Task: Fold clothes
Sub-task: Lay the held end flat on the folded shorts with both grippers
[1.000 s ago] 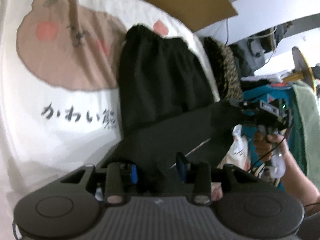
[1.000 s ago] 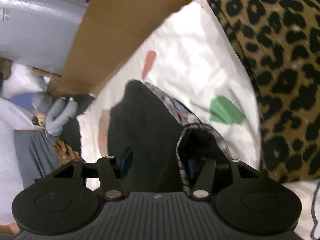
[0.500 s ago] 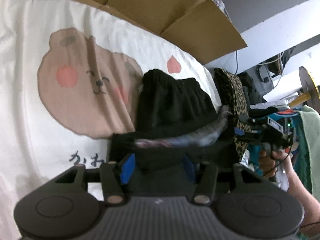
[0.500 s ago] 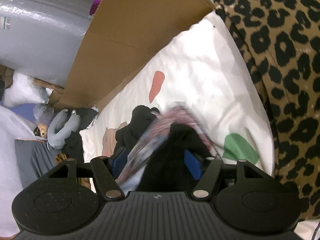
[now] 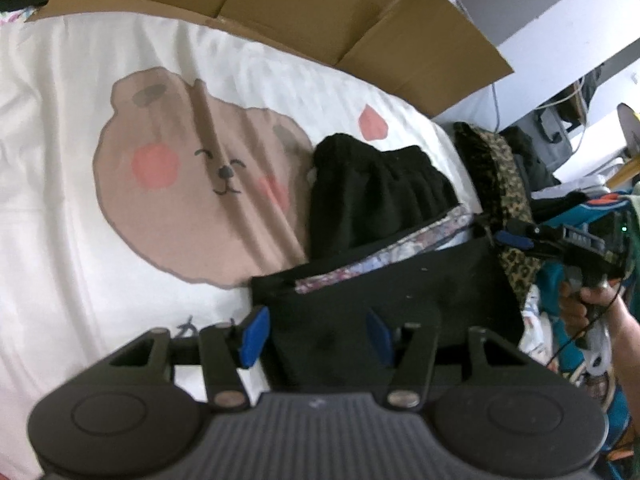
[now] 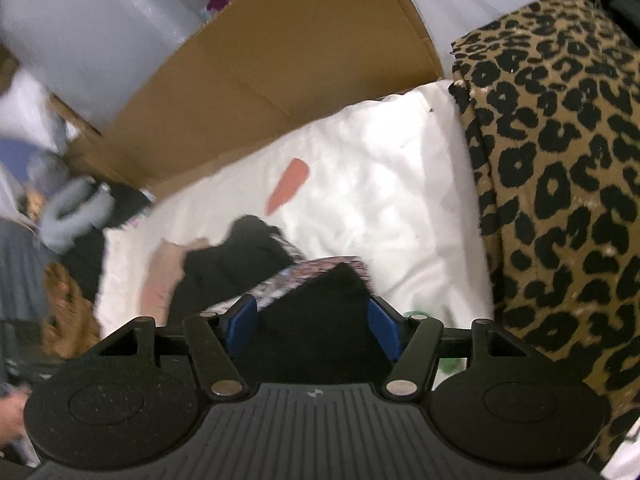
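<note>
A black fabric garment with a purple-and-white floral lining (image 5: 384,292) lies on a white bed sheet printed with a brown bear face (image 5: 192,184), at about 5 o'clock from the bear. Its near layer is folded toward the camera, baring a strip of lining along the fold; behind it the gathered black part bunches up.

The left gripper (image 5: 316,330) has its blue-padded jaws spread wide, with the garment's near edge between them; I cannot tell whether the pads touch the cloth. The right gripper (image 6: 312,320) likewise stands wide, black fabric filling the gap between its pads.

The left wrist view alone shows the bear's face, a dark scrap of print at the sheet's lower edge, too cut off to read, and a hand (image 5: 588,304) on the other gripper's handle at 3 o'clock. The right wrist view alone shows a grey plastic-wrapped bundle (image 6: 92,32) at 10 o'clock and the broad face of a leopard-print cloth (image 6: 560,168) at 3 o'clock. Brown cardboard flaps (image 5: 320,12) stand behind the sheet in both.
</note>
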`<state>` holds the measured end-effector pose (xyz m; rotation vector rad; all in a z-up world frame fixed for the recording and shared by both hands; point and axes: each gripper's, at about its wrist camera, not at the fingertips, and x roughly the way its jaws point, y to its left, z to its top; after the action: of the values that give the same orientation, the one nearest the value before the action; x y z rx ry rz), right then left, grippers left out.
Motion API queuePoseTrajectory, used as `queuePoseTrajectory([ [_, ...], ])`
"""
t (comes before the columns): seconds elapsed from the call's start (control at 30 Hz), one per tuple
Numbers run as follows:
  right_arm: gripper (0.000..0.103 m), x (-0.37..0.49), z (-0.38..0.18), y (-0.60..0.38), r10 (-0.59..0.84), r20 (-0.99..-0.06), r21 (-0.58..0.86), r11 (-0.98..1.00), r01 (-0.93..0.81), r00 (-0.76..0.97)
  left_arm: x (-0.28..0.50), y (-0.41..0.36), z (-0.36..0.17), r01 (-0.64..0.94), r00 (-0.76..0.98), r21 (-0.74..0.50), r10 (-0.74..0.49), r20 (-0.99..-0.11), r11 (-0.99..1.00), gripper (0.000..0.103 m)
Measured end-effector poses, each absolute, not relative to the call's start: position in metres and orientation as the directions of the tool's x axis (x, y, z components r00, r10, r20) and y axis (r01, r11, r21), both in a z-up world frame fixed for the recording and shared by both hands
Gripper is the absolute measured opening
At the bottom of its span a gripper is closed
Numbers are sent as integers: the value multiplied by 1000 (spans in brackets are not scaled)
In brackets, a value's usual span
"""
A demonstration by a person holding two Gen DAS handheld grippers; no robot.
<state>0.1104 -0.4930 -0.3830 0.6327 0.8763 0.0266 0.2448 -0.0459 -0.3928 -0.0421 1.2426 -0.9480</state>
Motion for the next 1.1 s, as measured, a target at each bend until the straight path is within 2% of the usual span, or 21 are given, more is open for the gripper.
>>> queuePoseTrajectory([
  [0.1, 60, 115, -388, -489, 243, -733, 472, 855, 217, 635, 247, -47, -398, 586, 11, -498, -621, -784, 639, 48],
  [0.17, 53, 120, -392, -487, 228, -747, 443, 871, 211, 624, 248, -47, -402, 582, 0, -502, -618, -787, 639, 36],
  [0.23, 53, 122, -395, -486, 217, -753, 427, 880, 210, 621, 249, -48, -406, 574, -17, -508, -611, -791, 642, 28],
  [0.3, 53, 124, -397, -485, 212, -755, 419, 884, 207, 620, 249, -48, -410, 568, -20, -509, -608, -794, 646, 26],
  [0.37, 51, 126, -399, -485, 208, -758, 411, 889, 204, 619, 248, -50, -410, 577, -23, -508, -609, -793, 640, 15],
  [0.43, 34, 128, -401, -484, 203, -760, 403, 893, 201, 618, 246, -51, -410, 587, -20, -503, -609, -793, 634, 9],
  [0.47, 18, 129, -402, -484, 201, -761, 398, 895, 200, 617, 246, -51, -409, 593, -15, -499, -611, -792, 632, 6],
  [0.5, 11, 129, -400, -484, 191, -763, 390, 898, 204, 617, 245, -51, -407, 598, -8, -494, -612, -791, 631, 4],
  [0.57, 5, 128, -396, -484, 179, -763, 381, 901, 209, 621, 244, -51, -404, 610, 4, -485, -615, -789, 627, 3],
  [0.9, 4, 126, -375, -485, 147, -737, 373, 902, 216, 660, 250, -43, -393, 592, 69, -468, -620, -782, 656, 3],
  [1.1, 4, 138, -397, -486, 152, -768, 365, 902, 229, 622, 251, -49, -405, 594, 59, -433, -574, -817, 678, 3],
])
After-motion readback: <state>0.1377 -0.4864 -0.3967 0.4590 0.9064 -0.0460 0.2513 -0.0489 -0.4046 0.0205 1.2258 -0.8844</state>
